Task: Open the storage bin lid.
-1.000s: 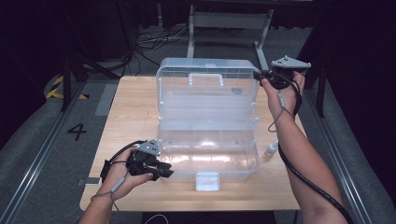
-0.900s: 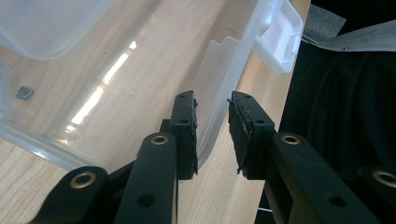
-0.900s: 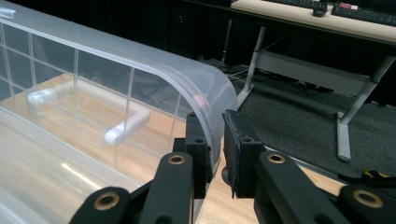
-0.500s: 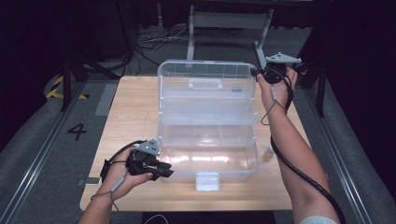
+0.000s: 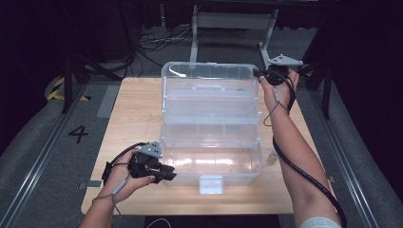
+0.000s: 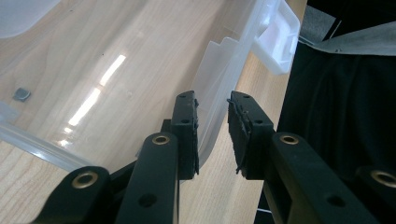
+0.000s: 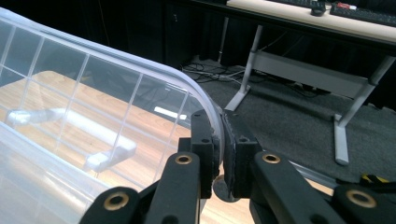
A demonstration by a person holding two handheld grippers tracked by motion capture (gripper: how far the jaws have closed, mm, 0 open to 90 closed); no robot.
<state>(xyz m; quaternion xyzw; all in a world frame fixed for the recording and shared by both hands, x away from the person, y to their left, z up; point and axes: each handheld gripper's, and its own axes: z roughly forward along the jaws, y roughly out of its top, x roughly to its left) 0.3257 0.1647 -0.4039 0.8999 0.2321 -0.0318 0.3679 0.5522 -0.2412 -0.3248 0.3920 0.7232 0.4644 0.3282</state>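
A clear plastic toolbox (image 5: 211, 164) stands open on the wooden table (image 5: 138, 109), its lid (image 5: 209, 90) upright at the back. My right gripper (image 5: 260, 75) is at the lid's top right corner. Its jaws have just been closing, and in the right gripper view (image 7: 219, 119) both pads press on the lid's curved rim (image 7: 140, 70). My left gripper (image 5: 167, 175) is at the box's front left corner. In the left gripper view (image 6: 212, 107) the box wall (image 6: 210, 79) runs between the jaws, against one pad, with a gap to the other.
A white latch (image 5: 211, 184) hangs off the box's front. The lid's handle (image 7: 70, 133) shows through the clear plastic. A small dark piece (image 6: 21, 94) lies in the box. A small pale object (image 5: 272, 156) sits on the table to the right of the box.
My right hand has moved left and a little down to the lid's top right corner, and its jaws have closed on the rim. The left hand and the box have not moved.
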